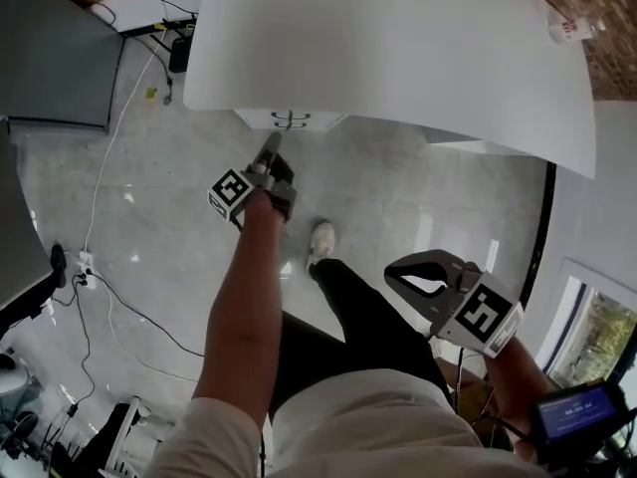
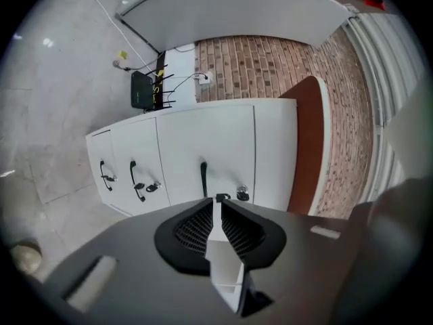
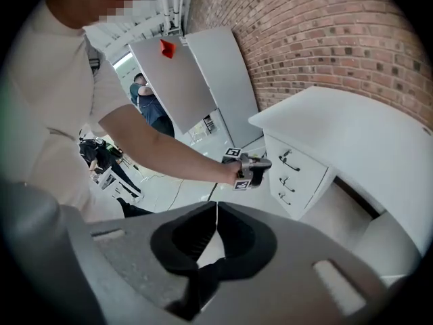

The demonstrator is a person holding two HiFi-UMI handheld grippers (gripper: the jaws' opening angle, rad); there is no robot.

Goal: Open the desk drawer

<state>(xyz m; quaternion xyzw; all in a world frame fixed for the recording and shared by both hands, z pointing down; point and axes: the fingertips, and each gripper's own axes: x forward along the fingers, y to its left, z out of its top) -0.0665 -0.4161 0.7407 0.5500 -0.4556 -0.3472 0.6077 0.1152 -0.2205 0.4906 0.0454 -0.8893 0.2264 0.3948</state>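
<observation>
Three drawers sat under the desk. All were shut, with their fronts flush, so as far as the views showed none of the task was done.

In the head view the drawers lay at 12 o'clock, tucked beneath the desk's near edge. The left gripper pointed at them from 6 o'clock, near but not touching. Its own view showed the jaws a slit apart and released, with nothing between them and only white drawer front showing through the gap. One handle lay straight ahead at 12 o'clock of the tips, and two more sat off at 10 o'clock. From the right gripper view, the left gripper hung at 9 o'clock of the drawers, about level with the upper handles and clear of them.

The right gripper hung at 4 o'clock in the head view, by the person's hip and well apart from the desk. Its jaws were clenched together on nothing.

By my reading the whole job was left: reach a handle, set the jaws around it, clamp, then pull the drawer out. The slit looked narrow for the handle, so the jaws would likely need to spread first. I could not tell which drawer was meant.
</observation>
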